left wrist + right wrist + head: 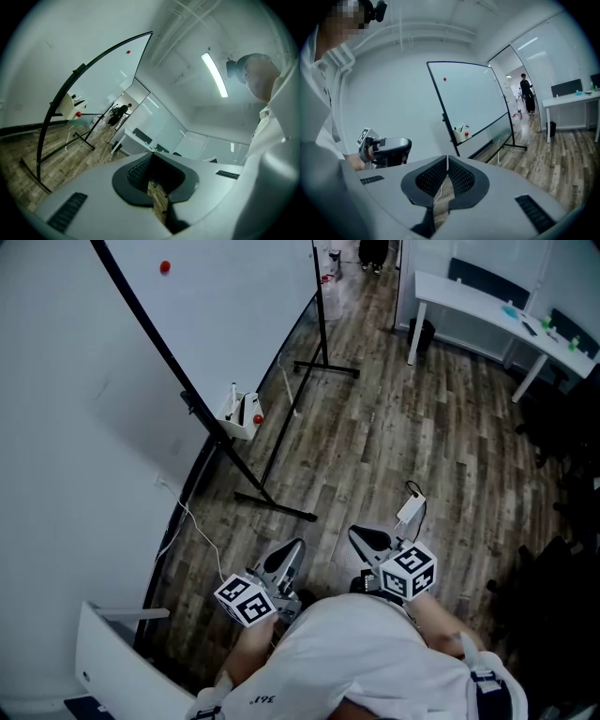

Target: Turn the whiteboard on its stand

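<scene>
The whiteboard (234,306) stands at the upper left in the head view, in a thin black frame on a black floor stand (277,505). A red magnet (165,267) sticks to it, and a small tray (242,415) with markers hangs at its lower edge. My left gripper (286,563) and right gripper (366,540) are close to my body, well short of the board, both shut and empty. In the left gripper view the whiteboard (103,79) is far off to the left of the left gripper (151,157). The right gripper (447,159) points toward the whiteboard (473,98).
A white desk (497,310) stands at the back right, with dark chairs (562,427) beside it. A white adapter with a cable (411,510) lies on the wood floor by my right gripper. A white panel (112,652) sits at the lower left. A person (373,251) stands far off.
</scene>
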A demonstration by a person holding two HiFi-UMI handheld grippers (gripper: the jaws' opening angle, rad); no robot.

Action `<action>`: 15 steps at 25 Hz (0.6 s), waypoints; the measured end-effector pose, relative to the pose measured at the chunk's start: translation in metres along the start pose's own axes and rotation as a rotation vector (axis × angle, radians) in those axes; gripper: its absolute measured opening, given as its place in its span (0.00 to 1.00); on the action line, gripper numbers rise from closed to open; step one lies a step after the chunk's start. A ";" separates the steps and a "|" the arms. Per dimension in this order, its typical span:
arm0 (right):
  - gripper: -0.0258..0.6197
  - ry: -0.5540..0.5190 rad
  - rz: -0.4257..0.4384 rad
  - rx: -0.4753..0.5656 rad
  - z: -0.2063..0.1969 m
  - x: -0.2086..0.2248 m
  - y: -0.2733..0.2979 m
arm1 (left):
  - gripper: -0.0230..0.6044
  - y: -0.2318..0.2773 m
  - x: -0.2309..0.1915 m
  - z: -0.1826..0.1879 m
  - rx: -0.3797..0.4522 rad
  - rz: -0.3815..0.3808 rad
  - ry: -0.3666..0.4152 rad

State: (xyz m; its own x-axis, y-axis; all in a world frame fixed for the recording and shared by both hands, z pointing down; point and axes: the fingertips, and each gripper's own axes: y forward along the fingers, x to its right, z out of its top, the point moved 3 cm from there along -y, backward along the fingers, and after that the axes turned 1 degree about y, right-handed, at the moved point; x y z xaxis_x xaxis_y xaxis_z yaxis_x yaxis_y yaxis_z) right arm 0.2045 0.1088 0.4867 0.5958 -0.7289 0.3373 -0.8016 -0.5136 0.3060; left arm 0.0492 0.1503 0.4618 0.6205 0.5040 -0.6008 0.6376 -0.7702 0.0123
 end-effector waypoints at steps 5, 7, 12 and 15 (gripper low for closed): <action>0.08 0.006 -0.004 0.006 -0.001 0.010 -0.010 | 0.05 0.009 0.005 -0.006 0.007 -0.014 0.013; 0.09 0.007 -0.002 0.008 -0.001 0.015 -0.014 | 0.05 0.014 0.008 -0.009 0.008 -0.016 0.015; 0.08 0.010 0.006 0.009 0.000 0.028 -0.024 | 0.05 0.026 0.016 -0.012 0.008 0.016 0.004; 0.08 0.014 0.012 0.010 0.000 0.036 -0.029 | 0.05 0.033 0.021 -0.016 0.009 0.024 0.006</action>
State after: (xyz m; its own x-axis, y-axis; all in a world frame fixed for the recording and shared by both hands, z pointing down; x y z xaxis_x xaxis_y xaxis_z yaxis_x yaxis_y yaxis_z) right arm 0.2495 0.0980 0.4902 0.5867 -0.7287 0.3532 -0.8091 -0.5092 0.2933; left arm 0.0903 0.1421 0.4622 0.6382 0.4880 -0.5955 0.6184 -0.7856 0.0190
